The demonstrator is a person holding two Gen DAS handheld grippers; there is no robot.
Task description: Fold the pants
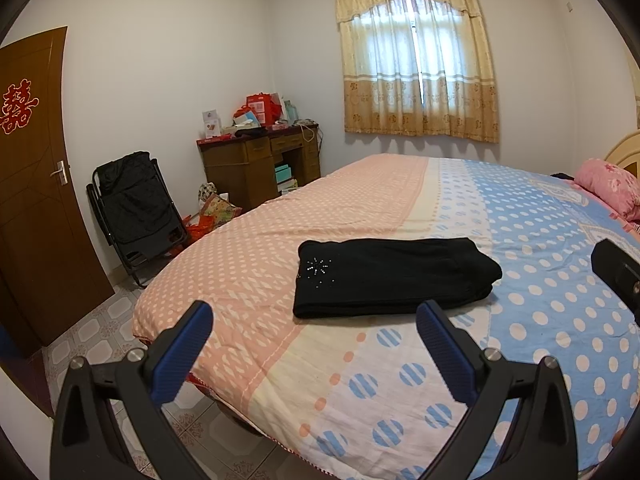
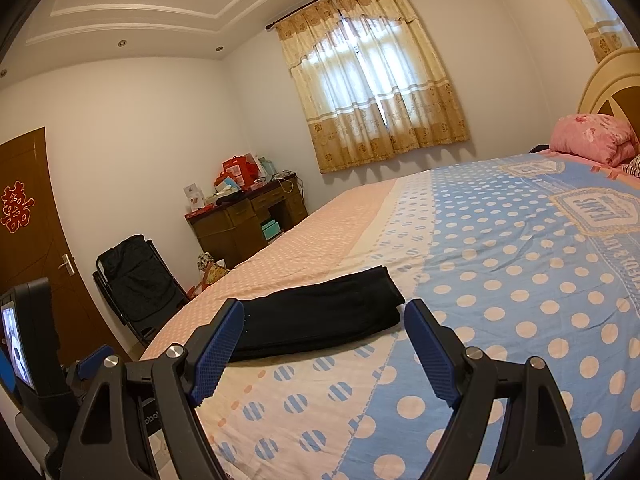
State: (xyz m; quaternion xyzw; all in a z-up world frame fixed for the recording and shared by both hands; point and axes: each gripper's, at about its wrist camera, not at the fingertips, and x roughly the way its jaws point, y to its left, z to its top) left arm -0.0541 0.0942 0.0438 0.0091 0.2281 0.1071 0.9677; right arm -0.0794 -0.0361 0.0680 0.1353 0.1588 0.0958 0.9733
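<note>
Both the left gripper and right gripper are held low in frame, jaws spread empty, before the folded pants at centre.

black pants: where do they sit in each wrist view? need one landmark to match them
Left wrist: folded black pants at centre, on the bedspread, just beyond the fingertips.
Right wrist: pants lower centre, between the open fingers, left end hidden by one pad.
Shared landmark: curtained window.
</note>
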